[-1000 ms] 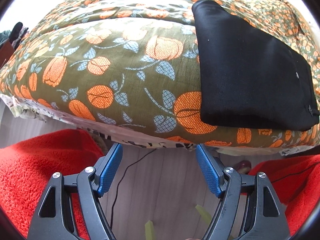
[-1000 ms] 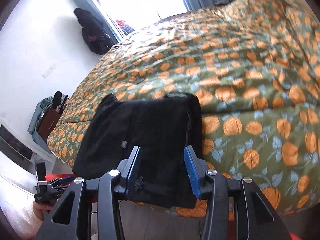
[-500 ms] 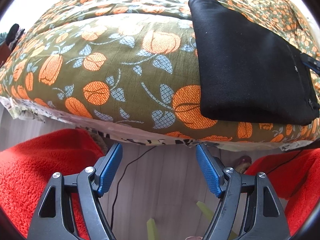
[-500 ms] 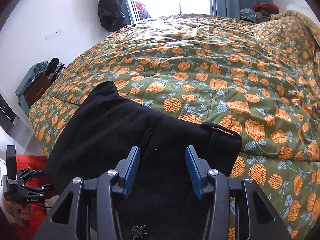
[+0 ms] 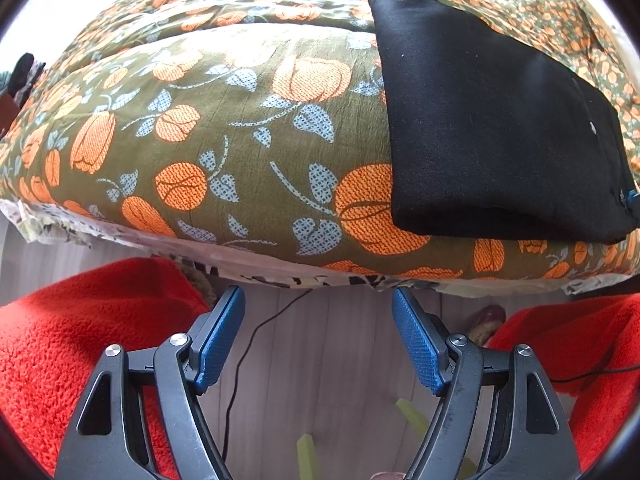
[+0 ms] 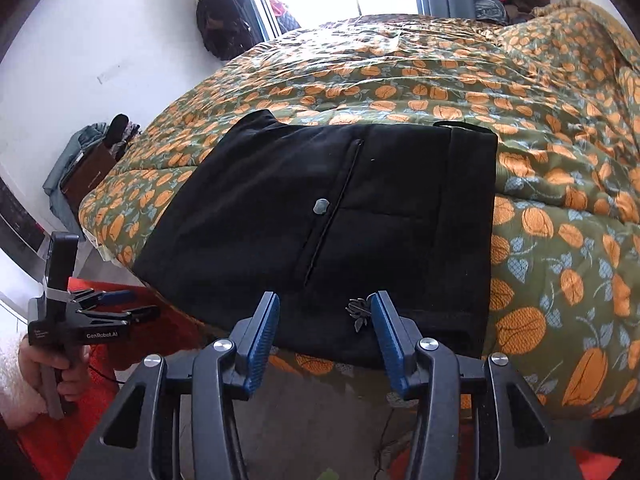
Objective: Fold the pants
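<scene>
The black pants lie folded in a flat rectangle on the bed's near corner, also in the left wrist view at the upper right. My right gripper is open and empty, just off the folded pants' near edge. My left gripper is open and empty, below the bed edge over the floor, left of the pants. It also shows in the right wrist view, held in a hand at the lower left.
The bed has a green quilt with orange flowers. Red fleece lies on both sides near the floor. A thin black cable runs over the wooden floor. Dark clothes hang by the window.
My right gripper has pulled back from over the pants to their near edge and now looks at them from lower down. The left gripper has barely moved.
</scene>
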`<state>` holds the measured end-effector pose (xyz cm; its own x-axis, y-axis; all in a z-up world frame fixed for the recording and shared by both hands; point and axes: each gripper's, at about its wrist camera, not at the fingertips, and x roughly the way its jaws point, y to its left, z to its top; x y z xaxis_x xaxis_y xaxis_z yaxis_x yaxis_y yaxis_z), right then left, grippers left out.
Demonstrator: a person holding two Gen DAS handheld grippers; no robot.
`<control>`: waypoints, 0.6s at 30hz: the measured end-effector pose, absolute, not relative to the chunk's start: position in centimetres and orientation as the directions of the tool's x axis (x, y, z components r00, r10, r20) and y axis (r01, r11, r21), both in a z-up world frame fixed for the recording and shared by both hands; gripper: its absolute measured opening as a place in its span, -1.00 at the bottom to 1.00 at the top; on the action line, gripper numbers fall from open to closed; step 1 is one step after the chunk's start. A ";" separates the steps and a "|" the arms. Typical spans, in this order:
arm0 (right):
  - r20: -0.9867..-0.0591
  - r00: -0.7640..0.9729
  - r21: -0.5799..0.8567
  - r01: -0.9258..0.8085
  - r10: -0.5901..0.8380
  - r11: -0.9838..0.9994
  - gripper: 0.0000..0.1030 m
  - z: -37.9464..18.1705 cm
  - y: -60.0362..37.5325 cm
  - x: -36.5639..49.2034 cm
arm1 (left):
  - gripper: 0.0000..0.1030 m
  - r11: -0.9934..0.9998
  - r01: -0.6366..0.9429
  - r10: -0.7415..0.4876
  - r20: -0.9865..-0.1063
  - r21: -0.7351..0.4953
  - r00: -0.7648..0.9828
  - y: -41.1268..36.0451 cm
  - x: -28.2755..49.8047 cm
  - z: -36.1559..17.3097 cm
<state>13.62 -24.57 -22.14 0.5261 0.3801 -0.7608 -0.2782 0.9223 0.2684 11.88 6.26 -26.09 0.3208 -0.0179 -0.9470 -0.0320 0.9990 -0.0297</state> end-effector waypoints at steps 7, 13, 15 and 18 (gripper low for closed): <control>-0.723 0.608 0.199 -0.271 0.328 0.942 0.09 -20.9 -24.7 12.7 | 0.51 0.999 -0.043 -0.014 -0.951 -0.028 0.308 6.7 11.8 -26.3; -0.724 0.612 0.232 -0.220 0.319 0.947 0.09 -22.0 -26.0 12.6 | 0.51 0.999 -0.048 -0.003 -0.954 -0.018 0.299 6.9 11.7 -26.6; -0.713 0.626 0.226 -0.219 0.314 0.949 0.09 -21.6 -26.1 12.6 | 0.51 0.999 -0.049 0.001 -0.956 -0.014 0.294 6.9 11.7 -26.7; -0.693 0.651 0.214 -0.225 0.310 0.951 0.09 -21.0 -25.9 12.4 | 0.51 0.999 -0.052 0.003 -0.957 -0.012 0.290 7.1 11.6 -26.9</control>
